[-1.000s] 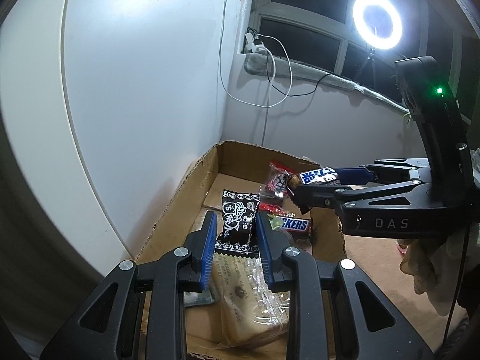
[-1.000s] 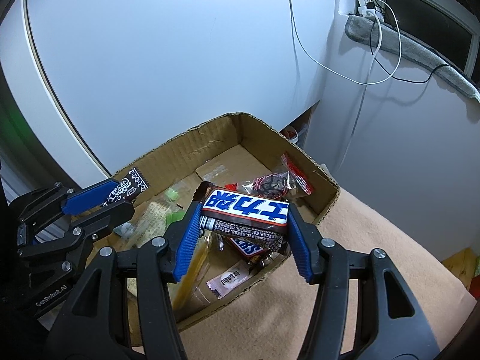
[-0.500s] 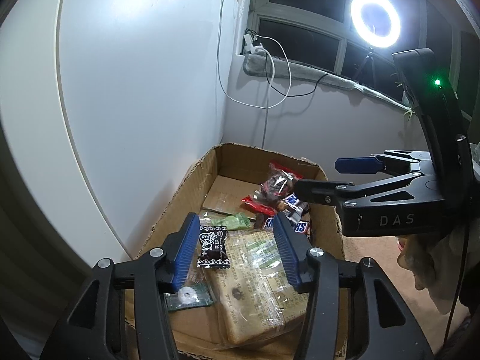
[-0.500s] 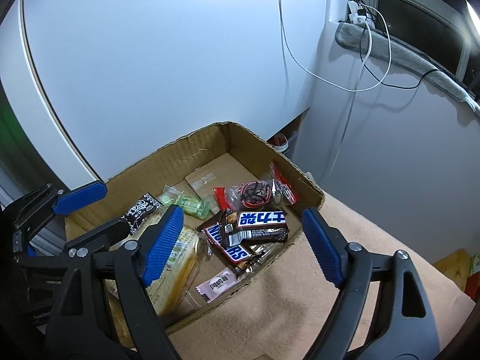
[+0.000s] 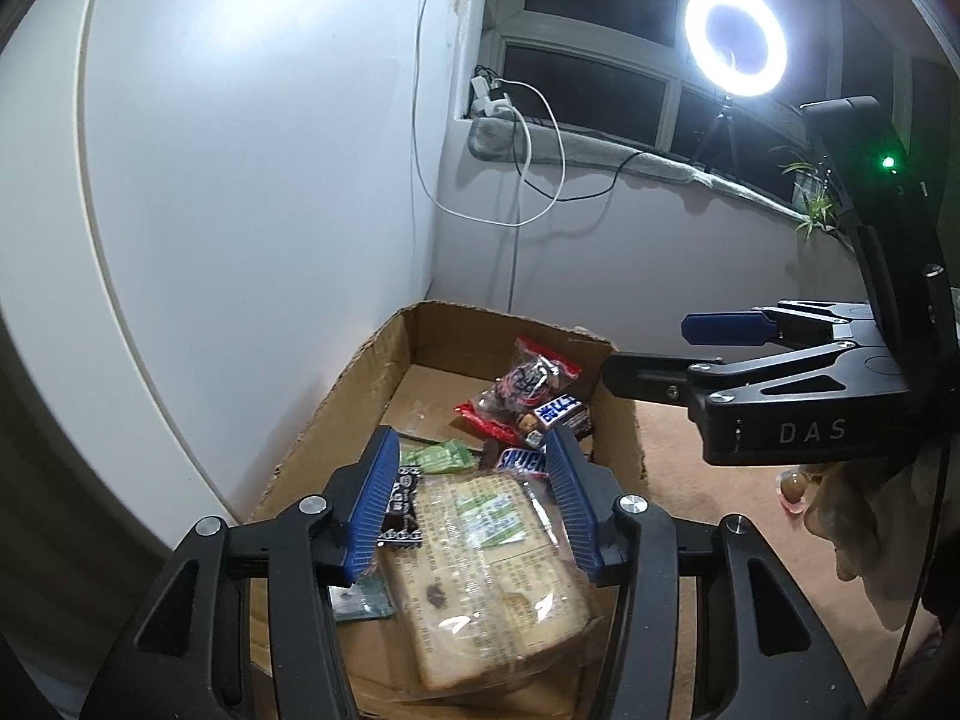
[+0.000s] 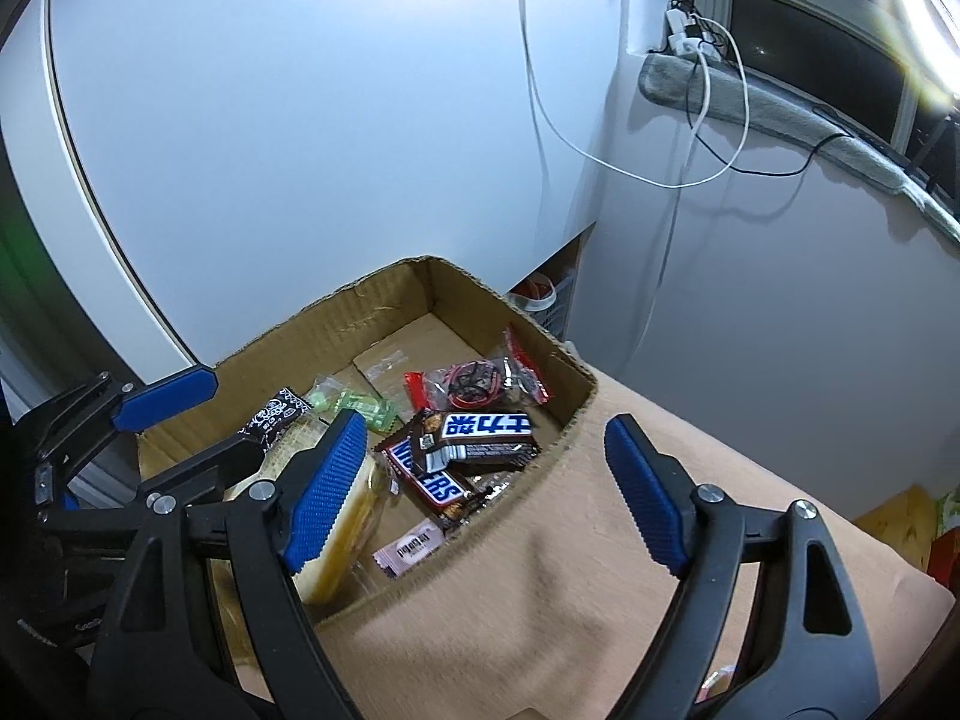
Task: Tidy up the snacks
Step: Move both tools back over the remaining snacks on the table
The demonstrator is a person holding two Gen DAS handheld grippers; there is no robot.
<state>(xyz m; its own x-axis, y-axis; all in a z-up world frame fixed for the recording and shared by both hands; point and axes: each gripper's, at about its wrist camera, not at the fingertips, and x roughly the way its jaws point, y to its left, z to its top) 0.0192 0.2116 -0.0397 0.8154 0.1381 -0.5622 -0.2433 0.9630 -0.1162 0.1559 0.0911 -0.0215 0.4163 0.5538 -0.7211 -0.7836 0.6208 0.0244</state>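
A cardboard box holds the snacks. My right gripper stands open above its near right corner with nothing between the pads. Below it a blue-labelled Snickers bar lies across a second Snickers bar. My left gripper is open too, hovering over a large cracker pack. A small black sachet lies loose by its left pad. A red-edged clear packet and a green packet lie further in. The right gripper shows at the right of the left wrist view.
The box sits in a corner against a white wall, on a beige cloth. A pink packet lies by the near wall of the box. A ring light and cables stand by the window sill behind.
Both grippers opened. The left one let go of the black sachet and the right one let go of the blue-labelled Snickers bar; both now lie in the box. The right gripper drew back.
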